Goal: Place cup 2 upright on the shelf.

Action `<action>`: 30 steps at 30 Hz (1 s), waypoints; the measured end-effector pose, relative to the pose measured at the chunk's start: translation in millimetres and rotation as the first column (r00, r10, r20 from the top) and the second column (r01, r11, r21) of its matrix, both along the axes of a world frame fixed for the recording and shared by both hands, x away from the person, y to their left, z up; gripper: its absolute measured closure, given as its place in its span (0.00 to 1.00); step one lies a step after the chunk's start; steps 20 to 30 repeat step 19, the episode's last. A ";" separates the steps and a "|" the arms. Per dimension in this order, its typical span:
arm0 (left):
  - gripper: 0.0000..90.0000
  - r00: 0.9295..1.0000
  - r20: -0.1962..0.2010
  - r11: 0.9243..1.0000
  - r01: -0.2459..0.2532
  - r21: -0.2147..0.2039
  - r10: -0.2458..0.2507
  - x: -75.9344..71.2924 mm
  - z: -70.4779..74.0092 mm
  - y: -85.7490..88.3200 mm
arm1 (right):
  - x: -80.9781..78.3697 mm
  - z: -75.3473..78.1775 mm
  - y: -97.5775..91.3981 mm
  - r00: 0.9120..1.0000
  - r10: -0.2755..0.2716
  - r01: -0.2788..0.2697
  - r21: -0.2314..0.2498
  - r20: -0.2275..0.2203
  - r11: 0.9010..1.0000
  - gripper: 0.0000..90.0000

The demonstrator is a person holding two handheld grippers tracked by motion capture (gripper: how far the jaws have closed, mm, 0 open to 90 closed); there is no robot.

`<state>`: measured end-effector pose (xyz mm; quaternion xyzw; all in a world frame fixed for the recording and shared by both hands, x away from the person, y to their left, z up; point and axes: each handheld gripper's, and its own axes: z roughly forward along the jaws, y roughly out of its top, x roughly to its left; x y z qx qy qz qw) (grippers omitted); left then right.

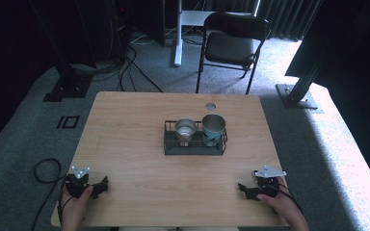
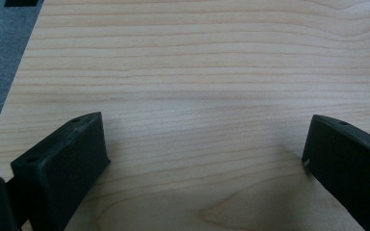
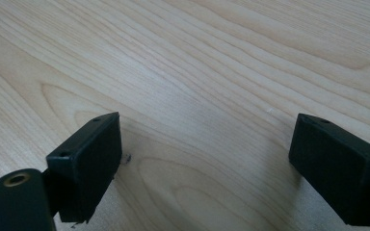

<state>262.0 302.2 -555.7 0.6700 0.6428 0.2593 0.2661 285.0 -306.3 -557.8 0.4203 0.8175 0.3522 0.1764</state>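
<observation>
1. Left hand-held gripper (image 1: 107, 183) is parked on the near left corner of the worktop (image 1: 125, 125), jaws spread wide with nothing but bare wood between them. The right hand-held gripper (image 1: 241, 186) mirrors it at the near right corner, also spread and empty.

2. Progress-wise, looks like nothing has really started. Both cups sit in the wire rack (image 1: 195, 150) at the middle of the worktop, well apart from either gripper, and neither one is being touched. Pretty much the whole job seems to be left: reach forward, close on a cup, lift it out.

3. Steel cup (image 1: 186, 128) is on the left side of the rack, shiny bare metal, round, open top, upright. It reads as smooth and hard, so probably a bit slippery for flat pads.

4. Teal cup (image 1: 214, 127) stands right beside it on the right side, slightly taller, coloured wall with a metallic-looking rim. Whether the two cups touch is hard to say from up here.

5. Rack is dark thin wire, rectangular, low walls, so the cups stick out well above it.

6. Worktop is pale wood-grain laminate, matte, rounded corners, with a small round grommet hole (image 1: 210, 106) behind the rack. Jaws are blocky matte black plastic with small screw holes.
</observation>
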 end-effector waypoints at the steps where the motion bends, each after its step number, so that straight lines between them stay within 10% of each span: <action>1: 0.03 1.000 -0.002 1.000 0.006 0.002 -0.006 0.7 0.1 0.0 | 0.0 0.0 0.0 1.000 0.000 0.000 0.000 0.000 1.000 0.12; 11: 0.02 0.995 0.000 0.995 0.100 0.001 -0.100 5.1 -0.1 1.9 | 0.0 0.0 0.0 1.000 0.000 0.000 0.000 0.000 1.000 0.12; 30: 0.02 0.995 0.000 0.995 0.103 0.002 -0.103 5.4 -0.1 2.2 | 0.0 0.0 0.0 1.000 0.000 0.000 0.000 0.000 1.000 0.12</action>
